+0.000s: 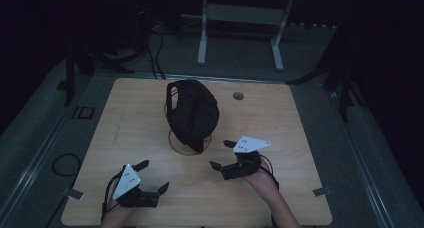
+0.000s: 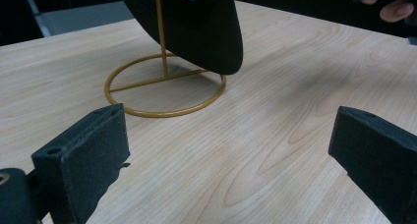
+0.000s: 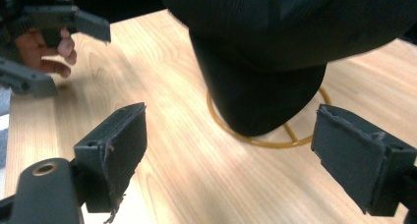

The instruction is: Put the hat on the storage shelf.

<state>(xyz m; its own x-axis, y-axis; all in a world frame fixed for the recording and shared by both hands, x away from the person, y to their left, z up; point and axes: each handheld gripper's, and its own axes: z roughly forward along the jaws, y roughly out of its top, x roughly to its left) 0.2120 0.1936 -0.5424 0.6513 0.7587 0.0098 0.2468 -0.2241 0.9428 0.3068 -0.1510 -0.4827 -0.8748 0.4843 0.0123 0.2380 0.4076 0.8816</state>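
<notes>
While the high view is showing a black cap [image 1: 192,113] hanging over a gold wire stand [image 1: 190,144] mid-table [image 1: 125,118], the left gripper view is revealing the stand's thin upright post. Both the left gripper [image 1: 154,177] and right gripper [image 1: 224,154] are gaping wide (nothing between them), sitting near the stand's front, apart from it.

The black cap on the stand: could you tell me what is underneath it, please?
Under the black cap a thin gold post rises from a gold ring base resting on the wooden table. The post's top, and how it carries the cap, are covered by the fabric.
</notes>
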